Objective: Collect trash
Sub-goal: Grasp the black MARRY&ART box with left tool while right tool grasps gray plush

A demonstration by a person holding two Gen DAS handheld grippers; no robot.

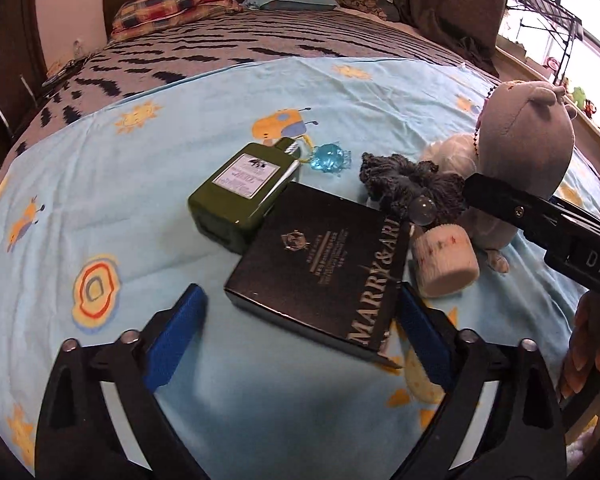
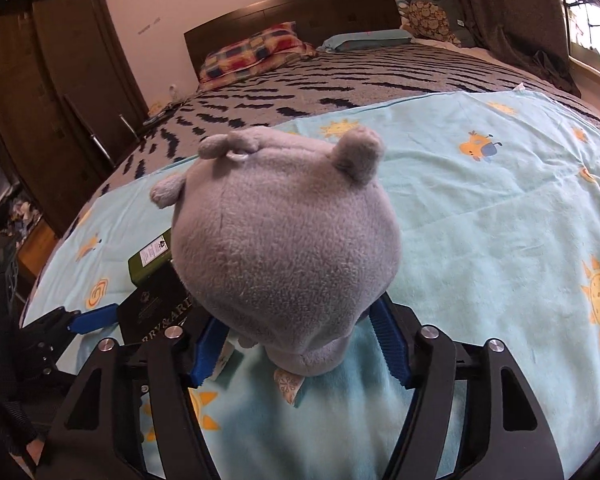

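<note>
A black "MARRY&ARI" box [image 1: 320,272] lies on the light blue sheet [image 1: 100,184], with a green bottle [image 1: 240,192] behind it. My left gripper [image 1: 300,320] is open, its blue pads on either side of the box's near end. A grey plush toy [image 2: 288,236] stands upright between the blue pads of my right gripper [image 2: 300,344], which is open around the toy's base. The toy [image 1: 528,140] and the right gripper [image 1: 540,220] also show in the left wrist view. The box [image 2: 152,308] and bottle [image 2: 150,260] show left of the toy.
A grey scrunchie [image 1: 412,184], a blue plastic trinket [image 1: 330,158], a patterned tape roll [image 1: 446,264] and a white fluffy item [image 1: 452,152] lie near the box. A striped blanket [image 2: 300,80], pillows [image 2: 256,56], a dark wardrobe [image 2: 60,100] and a window [image 2: 588,16] surround the bed.
</note>
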